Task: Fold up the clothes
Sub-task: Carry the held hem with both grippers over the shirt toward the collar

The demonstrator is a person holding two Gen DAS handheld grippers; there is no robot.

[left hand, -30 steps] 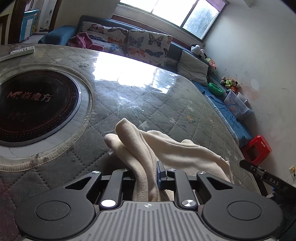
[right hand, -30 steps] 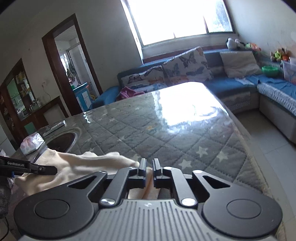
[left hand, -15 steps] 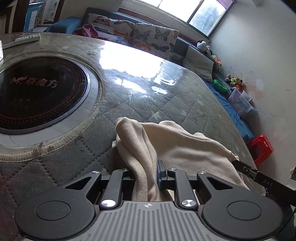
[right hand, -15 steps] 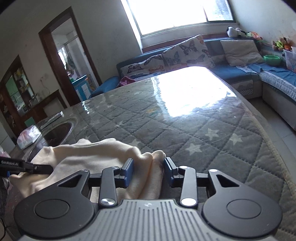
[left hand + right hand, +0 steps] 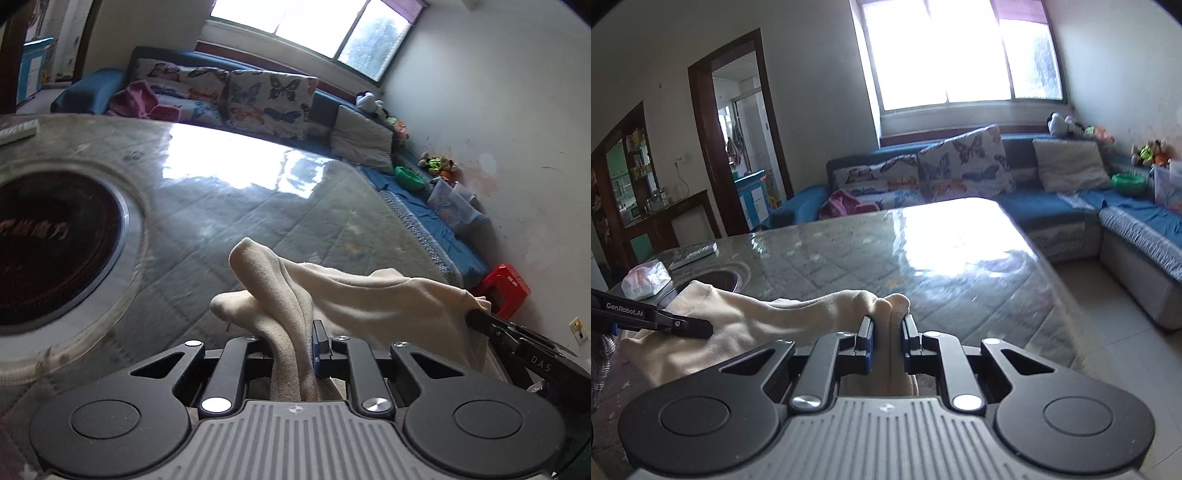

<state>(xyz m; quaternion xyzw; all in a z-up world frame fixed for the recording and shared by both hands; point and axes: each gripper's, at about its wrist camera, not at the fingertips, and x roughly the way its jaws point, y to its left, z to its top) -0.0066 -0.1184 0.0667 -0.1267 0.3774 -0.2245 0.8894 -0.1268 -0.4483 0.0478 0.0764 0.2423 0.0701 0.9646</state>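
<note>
The left gripper point(image 5: 293, 345) stays clamped on a bunched edge of the cream garment point(image 5: 369, 295) at lower centre. The right gripper point(image 5: 886, 341), its jaws spread 0.5 s ago, has now closed on the opposite edge. With 2 grips, the cloth hangs stretched between them, lifted above the quilted table point(image 5: 258, 206), apparently ready to be carried over for a fold.

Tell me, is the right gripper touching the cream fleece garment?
Touching. The right wrist view shows the right gripper with both pads pressed against a bunched fold of the cream fleece garment.
</note>
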